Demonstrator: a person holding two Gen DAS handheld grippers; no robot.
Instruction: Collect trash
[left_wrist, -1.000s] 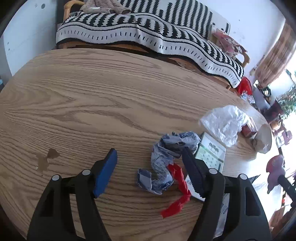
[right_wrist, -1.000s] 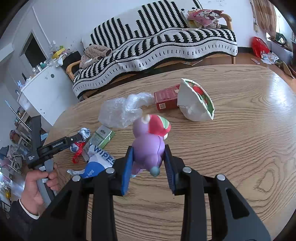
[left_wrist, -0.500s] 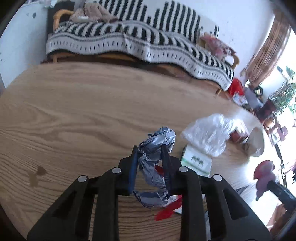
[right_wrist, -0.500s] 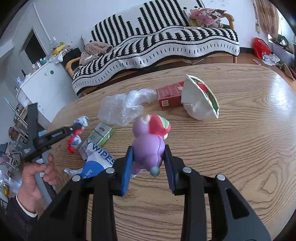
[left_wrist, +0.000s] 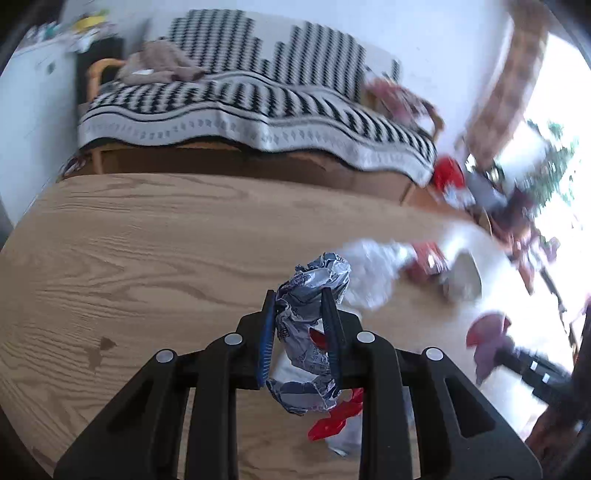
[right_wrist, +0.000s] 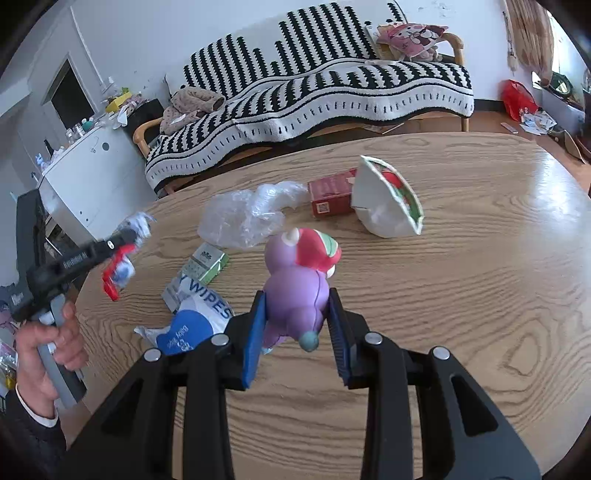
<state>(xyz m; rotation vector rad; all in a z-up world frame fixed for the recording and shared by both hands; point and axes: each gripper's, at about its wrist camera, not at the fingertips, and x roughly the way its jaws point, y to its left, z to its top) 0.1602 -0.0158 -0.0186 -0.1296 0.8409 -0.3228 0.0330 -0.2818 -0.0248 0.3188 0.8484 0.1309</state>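
left wrist view: my left gripper (left_wrist: 301, 325) is clamped on a crumpled blue-and-silver wrapper (left_wrist: 310, 306), both pads pressed into its sides. a red strip (left_wrist: 334, 417) hangs from the wrapper's lower end. the bundle is clear of the wooden table (left_wrist: 147, 258), held in the air above its near edge. the picture is smeared toward the right side, so detail there is poor.

right wrist view: my right gripper (right_wrist: 297, 332) is closed on a purple toy figure (right_wrist: 299, 284) with a red and green cap, pads on both flanks. i judge this item to be no trash, though i cannot say where it belongs. the same view shows a hand (right_wrist: 48, 347) holding the left gripper out past the table's left edge, wrapper and red strip dangling from it.

items on the table, not yet collected: a clear plastic bag (right_wrist: 247, 214), a small green and white box (right_wrist: 207, 264), a wipes packet (right_wrist: 195, 310) lying flat just beside that box, a red carton (right_wrist: 330, 195), and a white folded paper item with a printed inside (right_wrist: 388, 206) touching the carton.

no bin or trash bag is visible in either view.

assessment: one piece is picked up and not yet deposited. five pieces remain. task is at an early stage.
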